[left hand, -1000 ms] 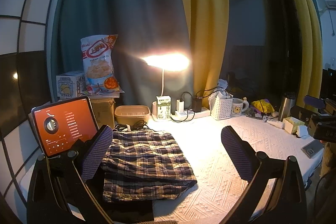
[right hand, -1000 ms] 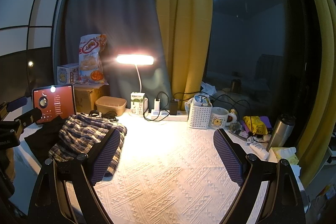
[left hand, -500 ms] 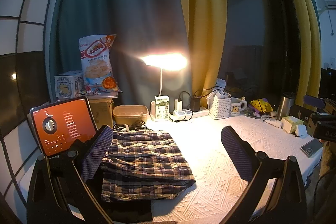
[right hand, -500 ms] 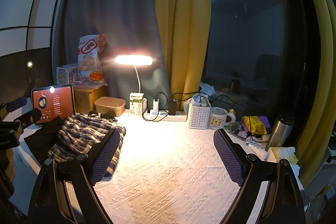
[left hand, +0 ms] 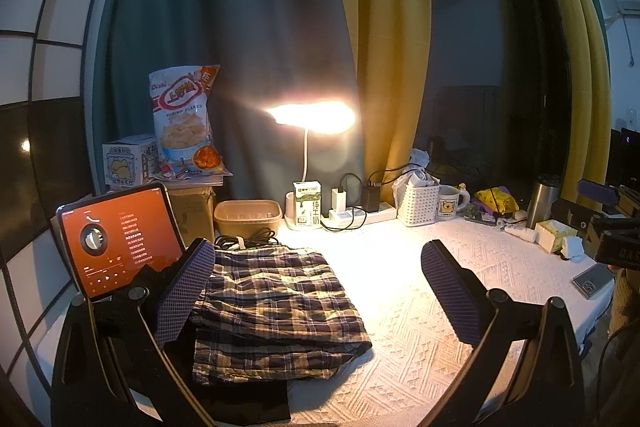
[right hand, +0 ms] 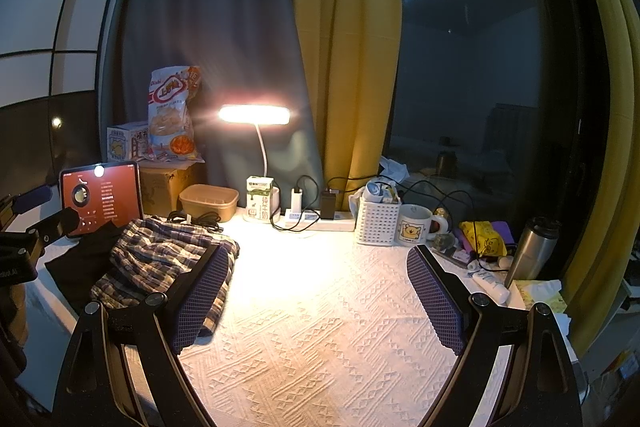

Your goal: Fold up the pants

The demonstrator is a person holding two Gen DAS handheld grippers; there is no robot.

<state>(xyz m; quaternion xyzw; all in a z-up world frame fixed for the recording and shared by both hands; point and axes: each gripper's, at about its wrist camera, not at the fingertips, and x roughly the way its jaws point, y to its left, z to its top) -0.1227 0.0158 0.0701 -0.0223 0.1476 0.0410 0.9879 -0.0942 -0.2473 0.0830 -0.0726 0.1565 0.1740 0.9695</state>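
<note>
My pads (left hand: 186,297) show dimpled, matt rubbery faces. The pants (left hand: 276,301) are soft plaid woven cloth on a white embossed textile table cover (right hand: 320,327). The flask (right hand: 534,251) looks like brushed metal; the mug (right hand: 416,227) is glossy ceramic.

Below my fingers lies a worktop (right hand: 320,327) covered in a cream cloth with a raised geometric weave. On its left part sit the folded dark-and-tan plaid pants (left hand: 276,303), over a flat black garment (left hand: 248,403). Along the back stand a tan plastic tub (left hand: 247,217), a green-and-white milk carton (left hand: 307,203), a white power strip (left hand: 360,215), a white perforated basket (left hand: 418,203) and a white bear mug (left hand: 448,201). At the right, a steel flask (right hand: 532,251) stands upright.
</note>
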